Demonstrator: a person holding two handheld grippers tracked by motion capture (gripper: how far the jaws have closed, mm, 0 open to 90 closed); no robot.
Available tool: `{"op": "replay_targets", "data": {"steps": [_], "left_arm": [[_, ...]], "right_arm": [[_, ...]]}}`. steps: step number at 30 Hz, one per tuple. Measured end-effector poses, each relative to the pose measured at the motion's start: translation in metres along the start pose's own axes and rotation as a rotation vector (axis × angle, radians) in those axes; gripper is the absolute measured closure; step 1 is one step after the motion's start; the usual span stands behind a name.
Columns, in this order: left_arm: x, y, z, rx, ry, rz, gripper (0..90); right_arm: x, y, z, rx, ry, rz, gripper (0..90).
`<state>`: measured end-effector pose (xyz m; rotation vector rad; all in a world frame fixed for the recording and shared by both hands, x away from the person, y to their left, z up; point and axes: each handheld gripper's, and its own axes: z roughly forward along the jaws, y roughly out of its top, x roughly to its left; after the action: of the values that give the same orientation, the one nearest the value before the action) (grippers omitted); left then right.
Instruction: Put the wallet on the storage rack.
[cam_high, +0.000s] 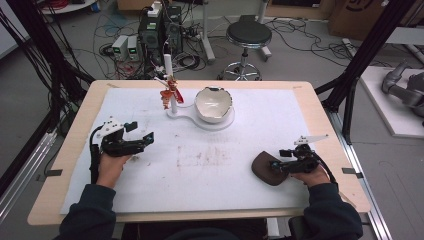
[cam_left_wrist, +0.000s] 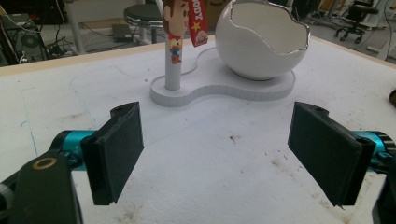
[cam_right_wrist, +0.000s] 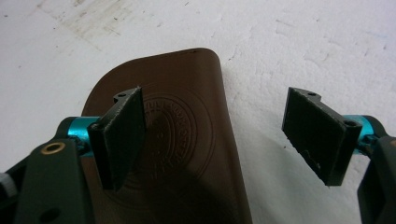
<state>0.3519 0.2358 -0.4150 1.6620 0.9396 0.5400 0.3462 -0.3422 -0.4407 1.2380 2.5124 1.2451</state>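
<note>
Right gripper view: a brown leather pouch (cam_right_wrist: 182, 140) lies flat on the white mat (cam_right_wrist: 303, 56), its rounded end pointing away from the camera and a circular embossed stamp on its upper face. The right hand-held gripper (cam_right_wrist: 215, 135) stands over the pouch with its jaws spread wide; one jaw overlaps the pouch, the other hangs beyond the pouch's edge above bare mat. The pads press on nothing, and whether either jaw touches the leather cannot be told.

High view: the brown leather pouch (cam_high: 265, 168) rests on the near right part of the worktop (cam_high: 80, 107), just beside the right hand-held gripper (cam_high: 281, 161), which is held by the person's right hand (cam_high: 312, 176) coming in from the bottom edge. Well apart, on the near left, the left hand-held gripper (cam_high: 142, 134) is held by the left hand (cam_high: 111, 167) low over the mat, nothing near its jaws.

Left gripper view: the left hand-held gripper (cam_left_wrist: 217, 149) has its jaws spread wide with stained mat between them. Farther off stands a white base plate (cam_left_wrist: 224, 91) carrying a white post (cam_left_wrist: 173, 70) with a cartoon figure charm (cam_left_wrist: 175, 28) and a red strap, and beside it a white bowl shaped like a broken eggshell (cam_left_wrist: 261, 44). Beyond the worktop a round stool (cam_high: 248, 35) and cabled equipment stand on the floor.
</note>
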Motion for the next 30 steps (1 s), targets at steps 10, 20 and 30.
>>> {"op": "replay_targets", "data": {"steps": [10,20,30], "left_arm": [[0.0,-0.001,0.002,0.007,-0.001,-0.009,18.8],[-0.001,-0.001,0.004,0.016,-0.006,-0.01,20.0],[0.002,-0.001,0.001,0.011,0.0,-0.023,20.0]], "right_arm": [[0.005,0.008,0.01,0.02,0.123,-0.006,51.8],[0.038,0.035,0.044,-0.005,0.076,-0.179,53.3],[0.043,0.042,0.061,0.029,0.173,-0.18,28.9]]}}
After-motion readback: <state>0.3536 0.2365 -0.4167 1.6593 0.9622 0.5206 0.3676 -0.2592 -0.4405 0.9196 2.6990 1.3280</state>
